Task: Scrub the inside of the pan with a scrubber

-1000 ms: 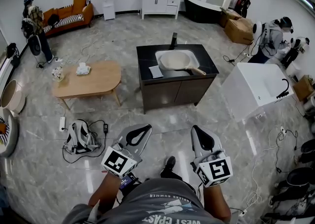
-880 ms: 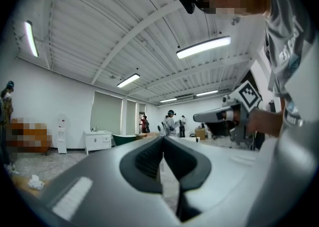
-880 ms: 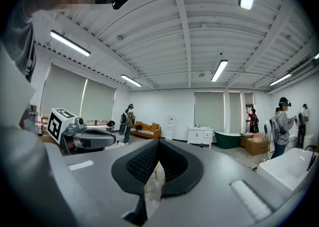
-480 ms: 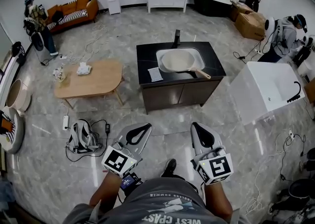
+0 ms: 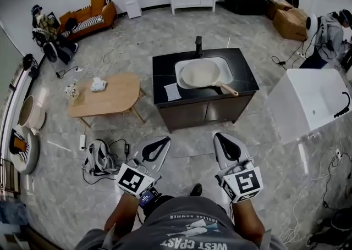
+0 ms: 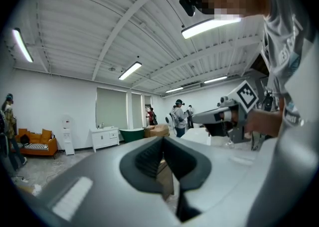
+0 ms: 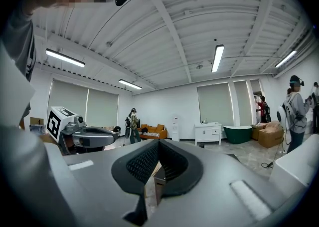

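1. While you stand well short of the island (image 5: 164, 70), your left gripper (image 5: 155, 147) and right gripper (image 5: 227, 147) are each clenched on nothing.
2. Your pan (image 5: 201, 73) lies in the sink (image 5: 183, 63), with its handle (image 5: 226, 88) pointing toward your right.
3. Expect it to be stiff, fairly heavy and slippery if wet, so steady it by the handle.
4. The pale pad (image 5: 172, 91) left of the sink may be the scrubber. It is probably soft and light, so pinch it by an edge.
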